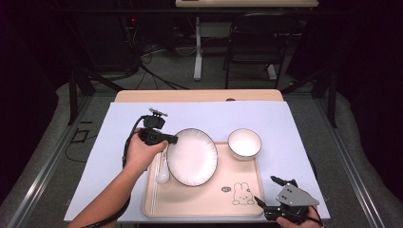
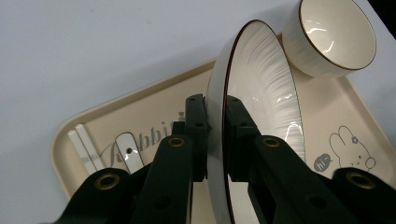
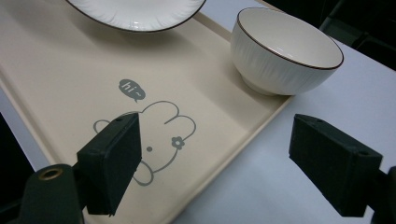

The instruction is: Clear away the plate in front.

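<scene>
1. Left gripper is clamped tight on the rim of the white plate, over the beige tray.
2. Right gripper sits at the tray's near right corner, jaws wide apart, nothing in them.
3. Bowl stands in the tray's far right corner.

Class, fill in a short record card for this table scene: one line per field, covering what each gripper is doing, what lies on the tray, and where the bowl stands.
Left gripper: shut on the rim of the white plate, which is tilted over the tray
Right gripper: open, holding nothing, at the tray's near right corner
Tray: beige, rabbit drawing on it, lying on a pale table cover
Spoon: white, on the tray left of the plate
Bowl: white, upright, empty, at the tray's far right corner
</scene>
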The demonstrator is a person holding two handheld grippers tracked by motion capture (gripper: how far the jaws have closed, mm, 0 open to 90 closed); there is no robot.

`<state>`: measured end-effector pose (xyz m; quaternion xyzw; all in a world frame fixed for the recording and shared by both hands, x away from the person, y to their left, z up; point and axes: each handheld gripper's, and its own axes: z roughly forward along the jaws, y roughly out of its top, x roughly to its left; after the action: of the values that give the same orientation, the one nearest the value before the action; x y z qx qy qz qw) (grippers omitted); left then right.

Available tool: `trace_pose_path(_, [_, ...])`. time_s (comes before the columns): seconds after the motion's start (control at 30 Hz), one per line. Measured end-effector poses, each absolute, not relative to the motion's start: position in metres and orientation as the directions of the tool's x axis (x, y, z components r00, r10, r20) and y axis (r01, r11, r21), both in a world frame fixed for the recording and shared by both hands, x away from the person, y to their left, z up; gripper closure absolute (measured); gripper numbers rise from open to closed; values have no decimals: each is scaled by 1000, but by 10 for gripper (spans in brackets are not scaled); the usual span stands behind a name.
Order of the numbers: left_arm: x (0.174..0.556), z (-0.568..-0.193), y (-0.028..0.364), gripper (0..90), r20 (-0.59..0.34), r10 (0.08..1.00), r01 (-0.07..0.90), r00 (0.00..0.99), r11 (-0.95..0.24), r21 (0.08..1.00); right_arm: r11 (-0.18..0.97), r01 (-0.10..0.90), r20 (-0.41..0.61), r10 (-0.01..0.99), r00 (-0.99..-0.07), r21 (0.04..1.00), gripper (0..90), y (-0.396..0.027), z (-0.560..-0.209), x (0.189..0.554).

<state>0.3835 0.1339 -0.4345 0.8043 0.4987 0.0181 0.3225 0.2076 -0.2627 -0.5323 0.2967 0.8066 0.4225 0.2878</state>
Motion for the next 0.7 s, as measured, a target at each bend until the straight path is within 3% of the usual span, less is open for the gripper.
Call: trace_pose_path(0.7, [361, -455, 96, 822, -337, 736, 769, 587, -378, 516, 467, 234, -215, 722, -658, 852, 166, -263, -532, 208])
